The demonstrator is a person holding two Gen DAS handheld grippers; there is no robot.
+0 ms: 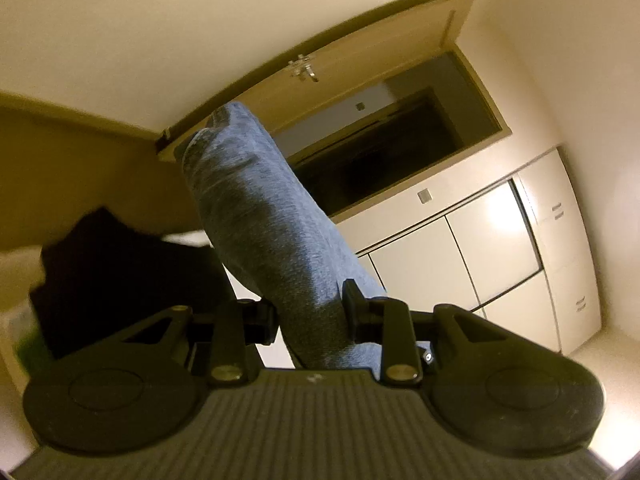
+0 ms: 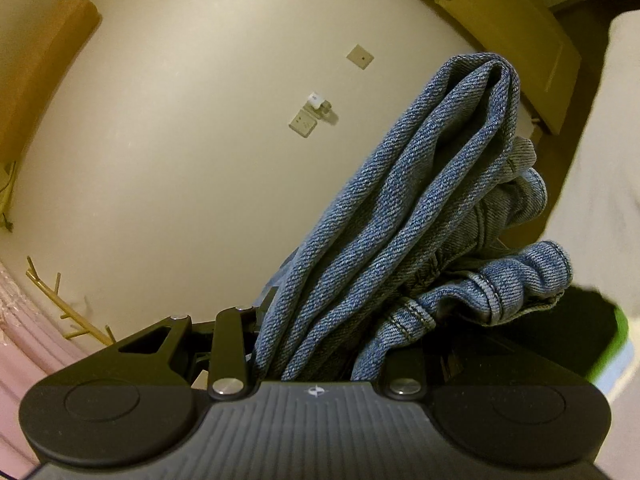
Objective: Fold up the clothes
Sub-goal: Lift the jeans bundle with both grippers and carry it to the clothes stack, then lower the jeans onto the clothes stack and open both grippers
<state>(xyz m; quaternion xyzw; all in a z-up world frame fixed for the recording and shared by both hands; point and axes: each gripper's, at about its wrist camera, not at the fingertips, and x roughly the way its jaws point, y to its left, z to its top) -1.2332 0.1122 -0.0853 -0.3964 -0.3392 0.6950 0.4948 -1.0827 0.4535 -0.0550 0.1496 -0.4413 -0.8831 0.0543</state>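
Both grippers hold blue denim jeans up in the air. In the left wrist view my left gripper (image 1: 310, 316) is shut on a jeans leg (image 1: 256, 208) that runs away from the fingers toward the door. In the right wrist view my right gripper (image 2: 320, 344) is shut on a bunched, folded part of the jeans (image 2: 404, 208), with seams and a hem hanging to the right. The right gripper's fingertips are hidden by the denim.
A dark garment (image 1: 108, 272) shows at the left. A wooden door (image 1: 320, 76), a dark opening (image 1: 396, 152) and white cabinets (image 1: 480, 248) stand ahead. The right view shows a pale wall (image 2: 180, 140), an outlet (image 2: 303, 125), a wooden rack (image 2: 60, 308) and pink fabric (image 2: 16, 360).
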